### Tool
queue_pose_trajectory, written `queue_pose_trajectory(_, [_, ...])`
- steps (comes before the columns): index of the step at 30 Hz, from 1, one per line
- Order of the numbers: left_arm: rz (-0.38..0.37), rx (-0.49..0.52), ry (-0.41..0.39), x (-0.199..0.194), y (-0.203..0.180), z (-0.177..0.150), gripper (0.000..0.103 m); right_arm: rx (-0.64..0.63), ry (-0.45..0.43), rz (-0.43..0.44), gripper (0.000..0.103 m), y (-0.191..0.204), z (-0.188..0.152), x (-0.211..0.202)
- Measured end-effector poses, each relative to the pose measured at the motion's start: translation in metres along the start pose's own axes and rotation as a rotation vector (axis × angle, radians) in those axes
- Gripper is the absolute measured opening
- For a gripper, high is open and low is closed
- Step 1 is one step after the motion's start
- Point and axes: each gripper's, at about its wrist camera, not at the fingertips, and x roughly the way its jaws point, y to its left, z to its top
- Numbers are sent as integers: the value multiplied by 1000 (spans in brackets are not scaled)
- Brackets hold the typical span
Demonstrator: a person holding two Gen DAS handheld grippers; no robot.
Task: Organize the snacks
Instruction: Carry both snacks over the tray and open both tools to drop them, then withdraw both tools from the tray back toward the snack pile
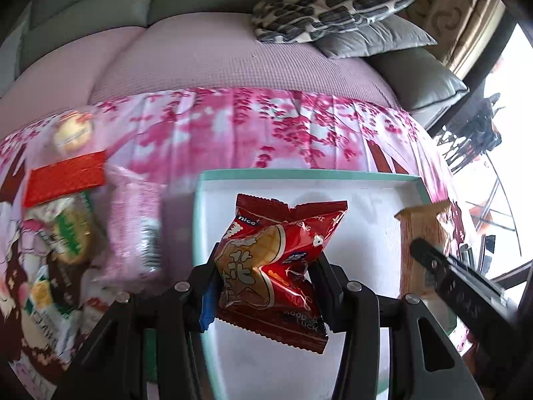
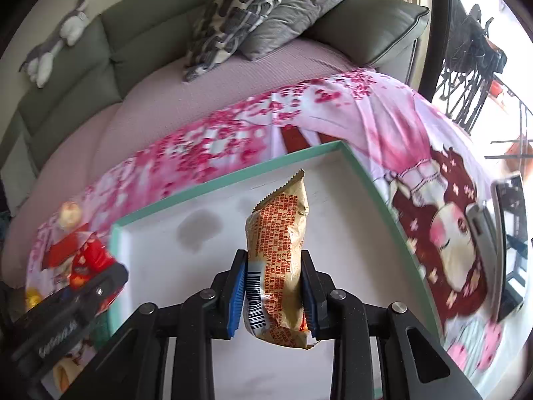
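Red snack pack: the red snack pack (image 1: 271,266) is pinched between the jaws of the left gripper (image 1: 266,286). It hangs in the air over the tray, crinkled in the middle.
Gold snack pack: the gold snack pack (image 2: 278,266) with orange print is squeezed tight in the right gripper (image 2: 274,295). It stands up tall and also hangs over the tray.
Tray: the white tray (image 1: 333,174) with a mint-green rim sits on the table. No snacks lie inside it that I can see, only grey shadows.
Other snacks: a pile of loose snacks (image 1: 66,220) lies on the cloth just beside the tray's left side. They look blurry.
Cloth: the pink flower tablecloth (image 2: 333,106) covers the table under the tray.
Behind: a sofa with a patterned pillow (image 1: 329,3) is at the back, well apart from the tray.
Step now: I think both packs are being carried to the tray to be put down.
Next move: each gripper would need to go lower, then open its jaws so the pack drops flat inside the rim. The two packs should land apart, not on top of each other.
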Motion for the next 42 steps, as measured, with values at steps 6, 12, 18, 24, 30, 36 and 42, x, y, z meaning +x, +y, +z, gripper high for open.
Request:
queue_pose_trajectory(6, [6,1,7,4,-2,2,76,-4,17,-48,40,-11,9,13])
queue_pose_trajectory(12, [60,-25,15,-7,10,0,80,-9,24,-46,71,-10,0,8])
queue_pose_trajectory(18, [160,-79,-10,-24,36,-15,95,-23,19,-23,103,-6,-16,1])
queue_pose_trajectory(24, [248,-66,-19,-41,56,-38,95,-37,0,7,103,4,-35,-16])
queue_pose_trajectory(30, [291,-110,-22,-57,86,-63,95,-82,20,2,103,18,-59,-29])
queue_pose_trajectory(36, [326,-159,4,-67,111,-86,95,-135,-2,-22,103,29,-80,-50])
queue_pose_trajectory(42, [339,-193,34,-85,135,-109,95,-172,36,2,103,49,-100,-65])
